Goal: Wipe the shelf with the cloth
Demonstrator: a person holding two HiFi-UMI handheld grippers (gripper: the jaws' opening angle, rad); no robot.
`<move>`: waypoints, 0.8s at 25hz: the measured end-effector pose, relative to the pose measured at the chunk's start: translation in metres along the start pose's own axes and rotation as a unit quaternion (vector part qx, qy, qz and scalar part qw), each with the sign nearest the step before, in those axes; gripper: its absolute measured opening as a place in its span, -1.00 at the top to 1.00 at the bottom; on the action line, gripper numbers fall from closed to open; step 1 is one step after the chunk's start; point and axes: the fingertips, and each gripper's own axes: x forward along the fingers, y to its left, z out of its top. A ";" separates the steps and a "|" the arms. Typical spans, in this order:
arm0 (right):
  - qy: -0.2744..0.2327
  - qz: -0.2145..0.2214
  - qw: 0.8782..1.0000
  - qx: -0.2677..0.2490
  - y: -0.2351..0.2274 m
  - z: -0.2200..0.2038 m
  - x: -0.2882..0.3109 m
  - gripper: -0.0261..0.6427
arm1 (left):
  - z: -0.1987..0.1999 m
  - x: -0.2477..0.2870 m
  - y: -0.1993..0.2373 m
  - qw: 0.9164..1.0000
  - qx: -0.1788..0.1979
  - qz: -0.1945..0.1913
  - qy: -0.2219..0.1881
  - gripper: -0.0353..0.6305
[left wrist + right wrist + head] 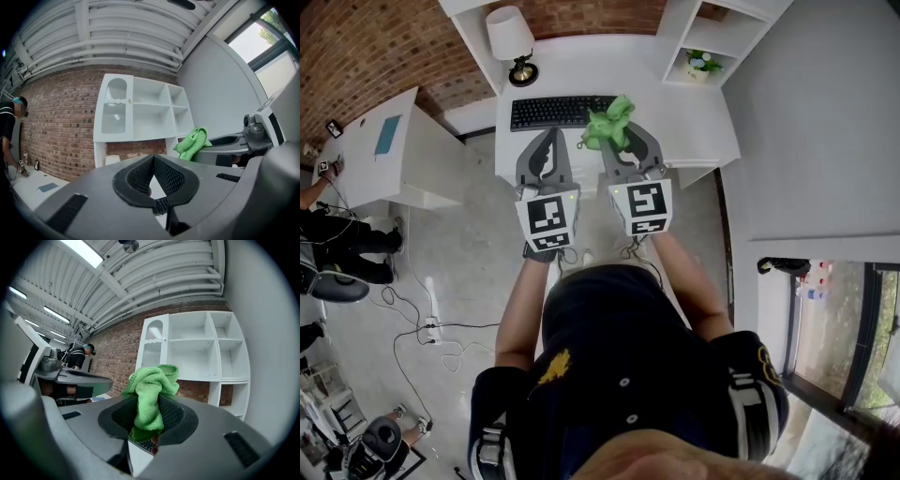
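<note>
A crumpled green cloth (609,122) sticks up from my right gripper (620,134), which is shut on it above the white desk (609,70). In the right gripper view the cloth (152,390) fills the gap between the pads, with the white cubby shelf (201,348) straight ahead against the brick wall. My left gripper (555,134) hangs beside it, jaws together and holding nothing. The left gripper view shows its tips meeting (152,158), the shelf (140,110) beyond, and the cloth (192,143) to the right.
On the desk lie a black keyboard (562,111) and a white lamp (511,37). A small potted plant (703,64) stands in a shelf cubby at the right. Another white table (384,150) and seated people are at the left; cables (431,328) trail over the floor.
</note>
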 end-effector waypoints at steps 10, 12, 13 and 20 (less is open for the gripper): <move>0.001 -0.002 1.000 -0.005 -0.001 0.000 -0.002 0.64 | 0.001 -0.001 -0.002 1.000 0.001 -0.001 -0.002 0.87; 0.000 -0.002 1.000 -0.005 -0.001 0.000 -0.001 0.64 | 0.000 -0.001 -0.002 1.000 0.001 -0.001 -0.002 0.87; 0.000 -0.003 1.000 -0.006 -0.001 0.000 -0.001 0.64 | 0.000 -0.001 -0.001 1.000 0.001 -0.001 -0.001 0.87; -0.001 -0.003 1.000 -0.007 -0.001 0.001 -0.001 0.64 | 0.000 0.000 -0.002 1.000 -0.001 -0.003 -0.002 0.87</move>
